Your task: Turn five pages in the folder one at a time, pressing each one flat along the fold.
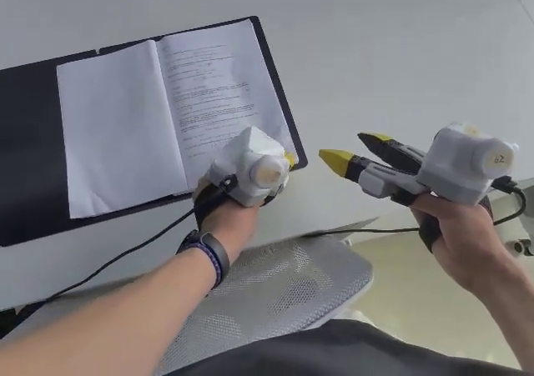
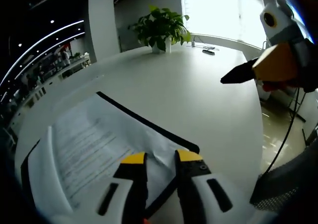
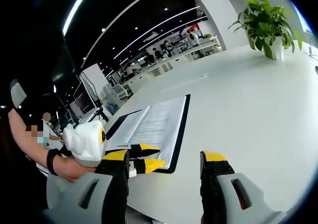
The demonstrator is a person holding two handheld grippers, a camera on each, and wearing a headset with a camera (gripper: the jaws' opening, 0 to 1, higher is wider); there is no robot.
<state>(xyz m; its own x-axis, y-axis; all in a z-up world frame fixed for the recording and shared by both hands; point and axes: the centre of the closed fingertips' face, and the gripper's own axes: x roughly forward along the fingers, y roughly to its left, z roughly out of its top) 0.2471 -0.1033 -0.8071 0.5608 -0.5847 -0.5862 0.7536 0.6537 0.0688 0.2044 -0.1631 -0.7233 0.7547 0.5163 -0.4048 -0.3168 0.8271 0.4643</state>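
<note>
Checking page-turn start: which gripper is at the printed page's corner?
The left gripper: its fingers are at the lower right corner of the printed page, while the right gripper hovers open, apart from the folder.

Left forearm (image 1: 125, 309) reaching forward, left gripper (image 2: 161, 157) low at near centre with jaws narrowly parted; right gripper (image 3: 165, 156) held raised at right, well apart, jaws wide, pointing left.
</note>
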